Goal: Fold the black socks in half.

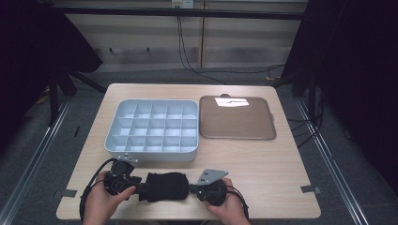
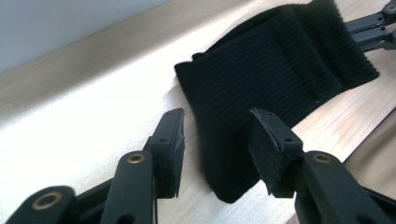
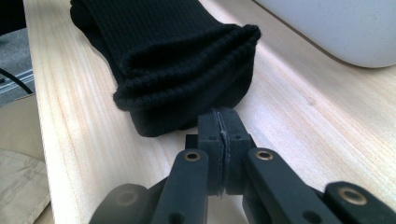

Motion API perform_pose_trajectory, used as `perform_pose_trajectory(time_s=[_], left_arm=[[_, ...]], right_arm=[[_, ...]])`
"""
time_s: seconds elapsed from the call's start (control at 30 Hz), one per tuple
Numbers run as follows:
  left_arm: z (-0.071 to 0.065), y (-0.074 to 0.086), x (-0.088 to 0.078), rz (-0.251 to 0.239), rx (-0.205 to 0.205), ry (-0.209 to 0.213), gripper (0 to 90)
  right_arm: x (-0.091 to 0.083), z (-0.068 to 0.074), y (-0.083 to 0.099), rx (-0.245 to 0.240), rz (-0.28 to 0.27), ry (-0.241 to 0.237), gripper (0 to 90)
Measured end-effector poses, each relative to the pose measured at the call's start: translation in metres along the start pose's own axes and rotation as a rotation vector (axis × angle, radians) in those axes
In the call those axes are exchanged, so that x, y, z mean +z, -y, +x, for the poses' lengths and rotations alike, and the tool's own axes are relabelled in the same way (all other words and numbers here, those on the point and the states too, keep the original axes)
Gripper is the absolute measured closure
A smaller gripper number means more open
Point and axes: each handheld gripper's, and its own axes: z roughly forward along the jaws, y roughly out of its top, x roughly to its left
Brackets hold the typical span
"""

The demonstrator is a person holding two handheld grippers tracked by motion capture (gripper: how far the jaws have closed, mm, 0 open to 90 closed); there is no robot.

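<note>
The right gripper [image 3: 223, 135] has its jaws pressed together, tips at the near edge of a folded black ribbed cloth [image 3: 173, 60] lying on the wooden table [image 3: 299, 121] just ahead, a grey tray [image 3: 341, 28] beyond to the right.

Pale wooden tabletop [image 1: 263, 159], rounded at the corners, set on grey carpeted floor [image 1: 70, 136]. Metal floor rails [image 1: 35, 157] along the left and right sides. Beyond the far edge, a beige panelled wall [image 1: 234, 42] under a dark horizontal bar [image 1: 178, 11], black cables [image 1: 187, 61] hanging down it and trailing across the floor. Black curtains [image 1: 356, 70] closing in both flanks, dark stand legs [image 1: 56, 93] at the left. Strips of grey tape [image 1: 309, 189] at the near left and right corners. Dim overall, lit from above.
</note>
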Motion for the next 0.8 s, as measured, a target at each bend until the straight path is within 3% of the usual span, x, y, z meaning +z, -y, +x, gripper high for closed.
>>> perform_pose_trajectory(time_s=[0.5, 0.8], left_arm=[[0.004, 0.005, 0.015, 0.035, -0.023, -0.002, 55.5], [0.003, 0.006, 0.021, 0.055, -0.007, -0.023, 59.5]], right_arm=[[0.000, 0.000, 0.000, -0.002, 0.000, 0.000, 89.1], [0.000, 0.001, 0.000, 0.000, -0.001, 0.000, 89.1]])
